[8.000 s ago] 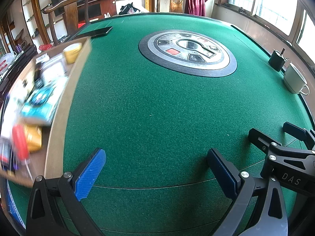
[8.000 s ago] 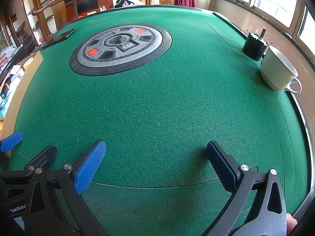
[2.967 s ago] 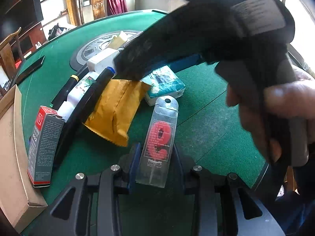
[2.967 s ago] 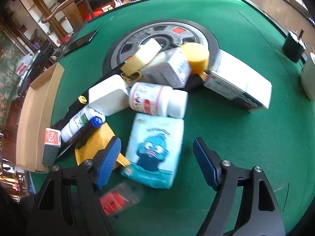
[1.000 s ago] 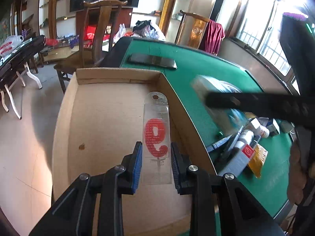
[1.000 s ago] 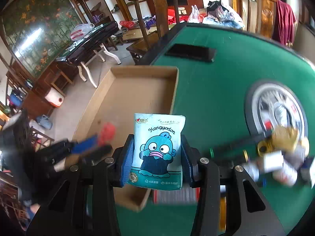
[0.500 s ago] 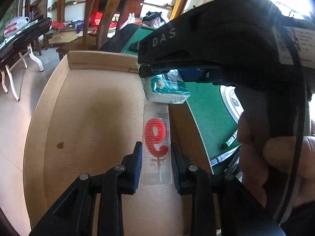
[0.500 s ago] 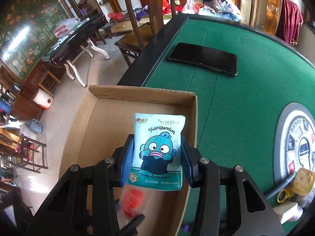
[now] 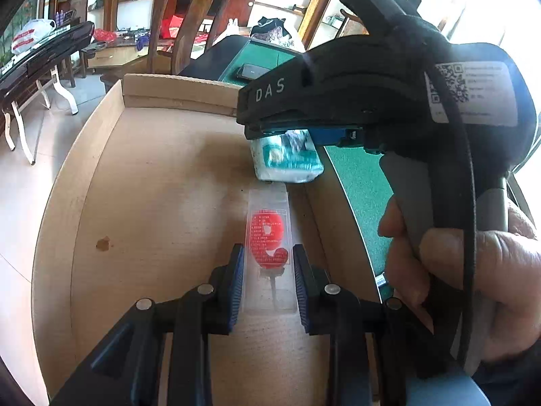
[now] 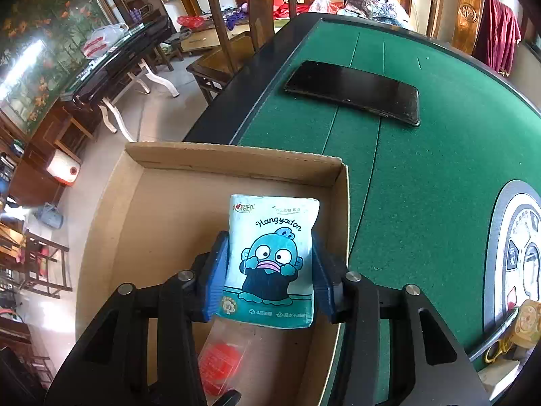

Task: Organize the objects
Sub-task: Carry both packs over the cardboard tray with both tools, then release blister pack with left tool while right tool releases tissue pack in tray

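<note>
My left gripper [image 9: 268,272] is shut on a clear packet with a red number candle [image 9: 268,237], held low over the floor of a cardboard box [image 9: 152,182]. My right gripper [image 10: 270,270] is shut on a teal tissue pack with a cartoon fish [image 10: 270,257], held over the box [image 10: 169,223] near its right wall. In the left wrist view the right gripper [image 9: 304,135] and tissue pack [image 9: 287,160] hang just beyond the candle packet. The candle packet [image 10: 219,362] shows below the tissue pack in the right wrist view.
The box sits at the left edge of the green felt table [image 10: 422,176]. A black phone [image 10: 351,91] lies on the felt beyond the box. Loose items [image 10: 520,324] and the round centre panel [image 10: 514,257] lie at the right. Wooden chairs stand behind.
The right gripper has carried the tissue pack lower over the box. The left gripper has moved the candle packet closer to the box floor, and it now shows under the tissue pack.
</note>
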`<state>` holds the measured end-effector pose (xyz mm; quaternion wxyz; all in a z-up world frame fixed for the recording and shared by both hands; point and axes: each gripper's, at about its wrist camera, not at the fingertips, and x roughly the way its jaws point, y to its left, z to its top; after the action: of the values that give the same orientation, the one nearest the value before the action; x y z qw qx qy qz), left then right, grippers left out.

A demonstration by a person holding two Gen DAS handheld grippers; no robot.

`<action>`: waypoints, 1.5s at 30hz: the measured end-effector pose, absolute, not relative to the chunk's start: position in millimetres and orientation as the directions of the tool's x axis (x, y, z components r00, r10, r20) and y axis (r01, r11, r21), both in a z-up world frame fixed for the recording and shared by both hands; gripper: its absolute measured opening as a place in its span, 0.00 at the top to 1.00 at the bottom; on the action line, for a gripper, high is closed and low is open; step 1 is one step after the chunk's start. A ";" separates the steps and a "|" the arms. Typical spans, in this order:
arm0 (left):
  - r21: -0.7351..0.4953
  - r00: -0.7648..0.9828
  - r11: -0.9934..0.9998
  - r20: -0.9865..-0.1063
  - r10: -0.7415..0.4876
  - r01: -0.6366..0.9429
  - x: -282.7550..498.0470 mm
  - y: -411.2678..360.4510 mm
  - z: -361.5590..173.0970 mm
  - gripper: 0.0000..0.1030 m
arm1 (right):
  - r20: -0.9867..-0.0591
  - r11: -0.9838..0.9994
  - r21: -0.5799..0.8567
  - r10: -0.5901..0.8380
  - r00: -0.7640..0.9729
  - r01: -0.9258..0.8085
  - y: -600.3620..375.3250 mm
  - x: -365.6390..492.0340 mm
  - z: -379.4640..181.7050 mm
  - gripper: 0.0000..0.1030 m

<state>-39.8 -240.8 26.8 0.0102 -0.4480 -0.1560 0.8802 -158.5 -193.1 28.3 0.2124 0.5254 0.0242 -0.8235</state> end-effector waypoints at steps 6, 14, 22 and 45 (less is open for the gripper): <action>-0.281 -0.603 -0.953 -0.782 0.159 0.112 -33.2 -238.8 29.0 0.73 | -0.884 -0.916 0.132 -0.281 -0.372 0.378 -191.9 -160.6 29.3 0.51; -0.249 -0.618 -0.964 -0.774 0.140 0.094 -14.4 -230.5 40.0 0.66 | -0.841 -0.901 0.194 -0.357 -0.408 0.388 -174.4 -153.6 54.7 0.51; -0.182 -0.646 -0.983 -0.746 0.163 -0.039 20.1 -191.7 54.3 0.65 | -0.790 -0.877 0.310 -0.453 -0.413 0.368 -121.6 -125.1 76.2 0.51; -0.130 -0.493 -0.936 -0.821 0.287 -0.328 21.8 -71.7 27.5 0.64 | -0.626 -0.809 0.536 -0.573 -0.529 0.241 130.0 49.0 57.2 0.51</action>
<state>21.8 -71.7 27.5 0.1781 -0.4710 0.0219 0.8637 49.0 130.0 57.2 0.2389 0.4227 -0.1961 -0.8520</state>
